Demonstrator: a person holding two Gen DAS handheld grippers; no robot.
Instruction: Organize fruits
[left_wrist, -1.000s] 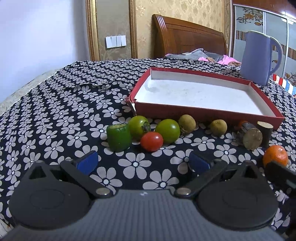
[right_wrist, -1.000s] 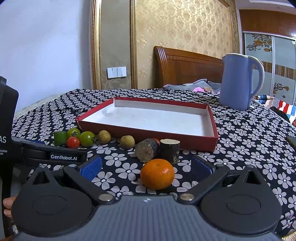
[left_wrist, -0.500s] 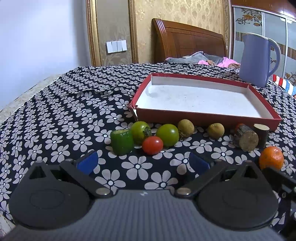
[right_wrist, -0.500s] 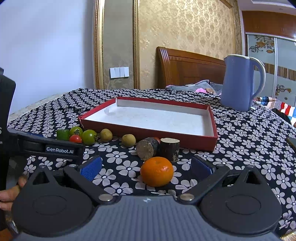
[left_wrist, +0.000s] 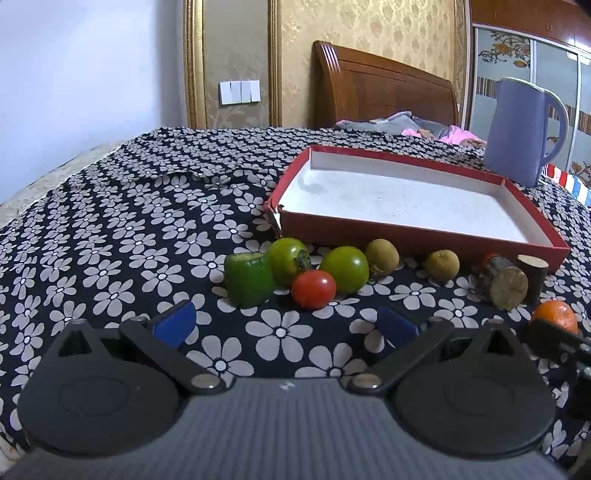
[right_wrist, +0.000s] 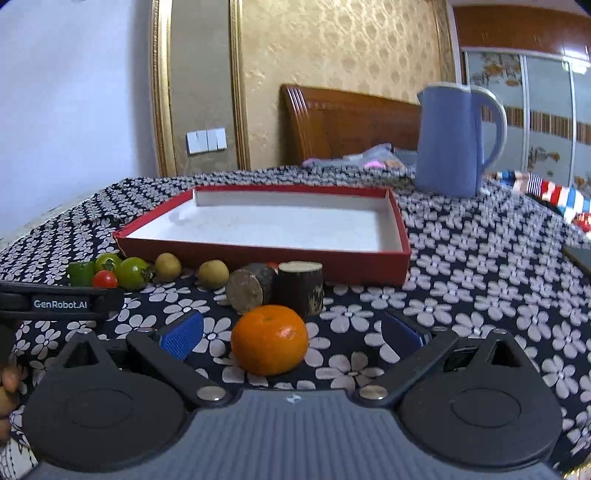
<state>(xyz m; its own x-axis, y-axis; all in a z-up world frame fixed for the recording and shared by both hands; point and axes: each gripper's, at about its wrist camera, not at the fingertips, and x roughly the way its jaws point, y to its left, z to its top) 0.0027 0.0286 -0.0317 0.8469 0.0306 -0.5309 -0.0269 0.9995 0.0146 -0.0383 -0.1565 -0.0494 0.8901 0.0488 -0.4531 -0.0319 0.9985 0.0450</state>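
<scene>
Floral cloth (left_wrist: 129, 229), one tray (left_wrist: 417, 230), one orange (right_wrist: 269, 339), two logs (right_wrist: 275, 288)

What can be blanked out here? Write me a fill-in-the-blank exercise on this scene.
1. The orange lies between the open fingers of the ____ gripper.
2. The red tray holds ____.
3. The blue jug stands ____ the tray.
4. The red tomato is ahead of the ____ gripper.

Missing: right; nothing; behind; left
</scene>
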